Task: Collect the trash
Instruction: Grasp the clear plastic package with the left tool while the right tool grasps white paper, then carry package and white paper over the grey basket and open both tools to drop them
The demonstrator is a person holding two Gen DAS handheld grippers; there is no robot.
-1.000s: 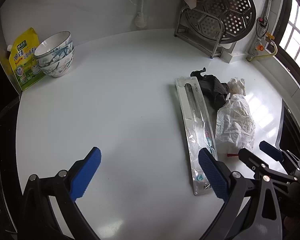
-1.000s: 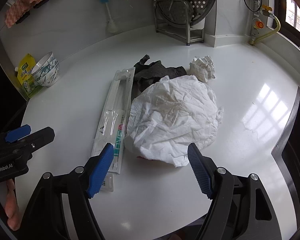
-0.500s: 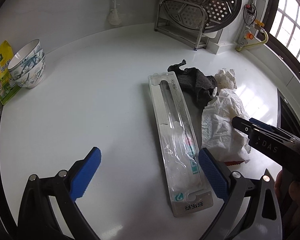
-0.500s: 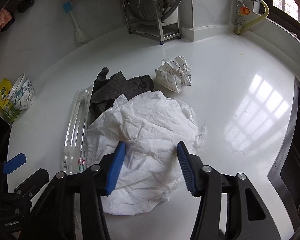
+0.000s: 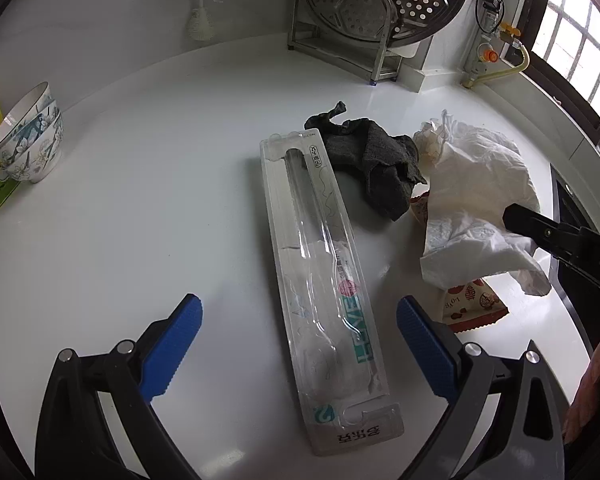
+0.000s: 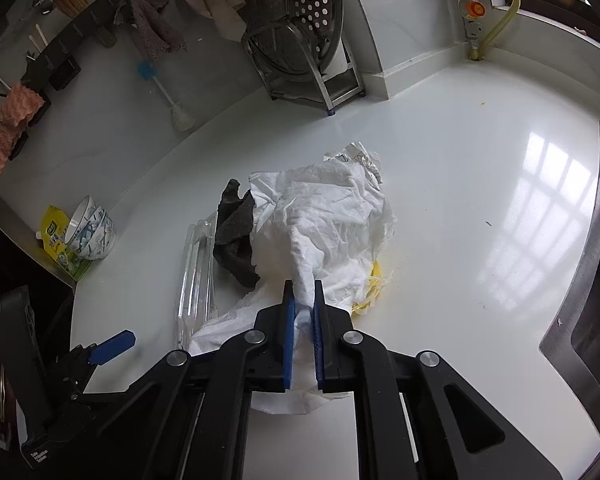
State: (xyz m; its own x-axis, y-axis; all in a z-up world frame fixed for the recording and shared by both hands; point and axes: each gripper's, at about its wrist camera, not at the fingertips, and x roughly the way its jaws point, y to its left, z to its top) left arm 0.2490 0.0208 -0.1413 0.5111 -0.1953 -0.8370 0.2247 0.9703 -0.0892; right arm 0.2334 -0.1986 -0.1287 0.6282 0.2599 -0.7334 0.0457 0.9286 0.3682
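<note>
Since the earlier frames the left tool (image 5: 298, 334) has been carried over the toothbrush blister pack (image 5: 324, 280), and the right tool (image 6: 302, 308) has just been closing, with a fold of the crumpled white paper (image 6: 324, 220) between its pads.

From the left: the stacked bowls (image 5: 28, 140) at the tabletop's (image 5: 160, 160) left edge are well clear of any sweep. The blister pack, flat and slick in the middle, could be skidded rather than gripped if the left tool's pads close on its thin edges. The dark cloth (image 5: 380, 168), touching the paper, might be dragged along. The red snack wrapper (image 5: 472, 300), partly under the paper, and the yellow scrap (image 6: 374, 280) could be left behind. The thin paper fold may tear or slip.

The left tool is spread wide, holding nothing. The right tool is pressed together, pinching the paper.
</note>
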